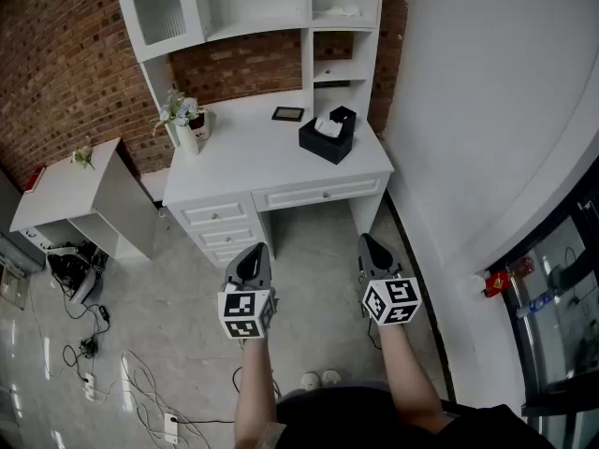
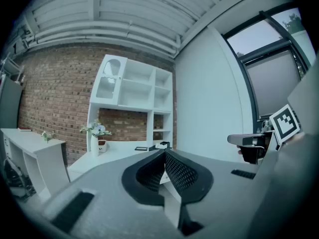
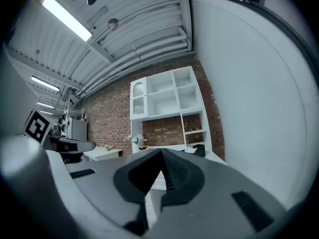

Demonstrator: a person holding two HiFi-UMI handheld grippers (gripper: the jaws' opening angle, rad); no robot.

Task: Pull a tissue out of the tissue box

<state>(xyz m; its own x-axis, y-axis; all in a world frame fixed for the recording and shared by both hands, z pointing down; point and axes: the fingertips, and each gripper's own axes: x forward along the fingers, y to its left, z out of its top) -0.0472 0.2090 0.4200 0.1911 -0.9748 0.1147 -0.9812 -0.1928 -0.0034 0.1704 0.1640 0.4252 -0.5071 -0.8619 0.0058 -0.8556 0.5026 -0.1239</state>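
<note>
A: Black tissue box (image 1: 328,137) stands on the white bench (image 1: 248,162), toward its right end and well apart from both grippers. A white tissue (image 1: 327,125) puffs up out of its top.

B: And the grippers?

A: The left hand-held gripper (image 1: 253,253) and the right hand-held gripper (image 1: 372,249) are both pinched fully together with nothing in them. They hang over the floor (image 1: 314,241), in front of the drawers (image 1: 223,224).

B: So the step in hand is the approach. How would you do it well?

A: Step in and spread 1 pair of jaws before reaching the box. Then come down on the raised tuft from above, pinching only the tissue and not the box edge.

B: Will the box lift with it?

A: Probably, since it looks light. The other gripper could press on the box top while the tissue goes straight up, slowly so it doesn't tear.
</note>
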